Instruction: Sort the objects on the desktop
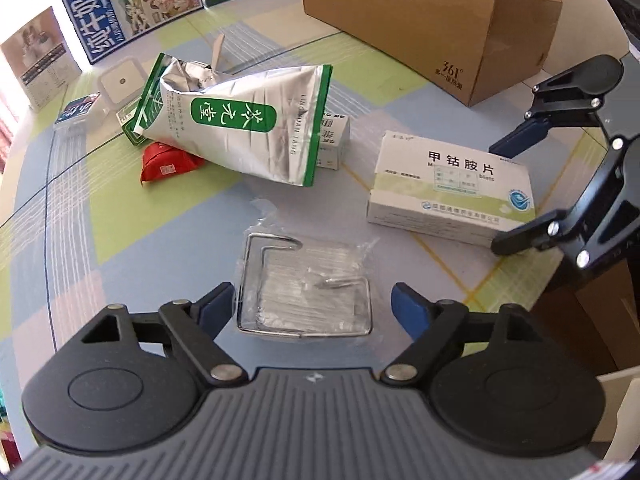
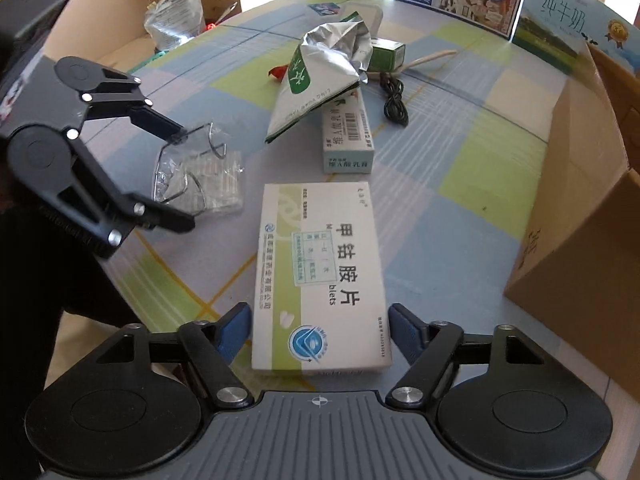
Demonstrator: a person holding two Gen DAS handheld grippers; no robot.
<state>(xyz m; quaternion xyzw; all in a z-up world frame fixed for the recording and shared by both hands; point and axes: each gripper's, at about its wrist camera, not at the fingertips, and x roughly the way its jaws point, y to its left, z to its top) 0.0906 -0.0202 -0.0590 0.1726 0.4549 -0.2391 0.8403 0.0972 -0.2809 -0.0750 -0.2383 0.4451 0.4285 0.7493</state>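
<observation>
A clear plastic packet with a bent metal wire hook (image 1: 304, 284) lies on the checked tablecloth. My left gripper (image 1: 312, 308) stands open over its near end, one blue pad on each side, neither pressing it. A white medicine box with a green band (image 2: 320, 264) lies lengthwise between the pads of my right gripper (image 2: 320, 330), which is open with small gaps on both sides. In the right wrist view the left gripper (image 2: 184, 179) brackets the packet (image 2: 204, 176). In the left wrist view the right gripper (image 1: 498, 196) brackets the white box (image 1: 452, 188).
A silver and green foil pouch (image 1: 244, 120) leans on a small medicine box (image 2: 348, 136), with a red packet (image 1: 168, 164) beside it. An open cardboard box (image 1: 432, 28) stands at the right. Milk cartons (image 1: 120, 8) line the back. A black cable (image 2: 394, 96) lies coiled nearby.
</observation>
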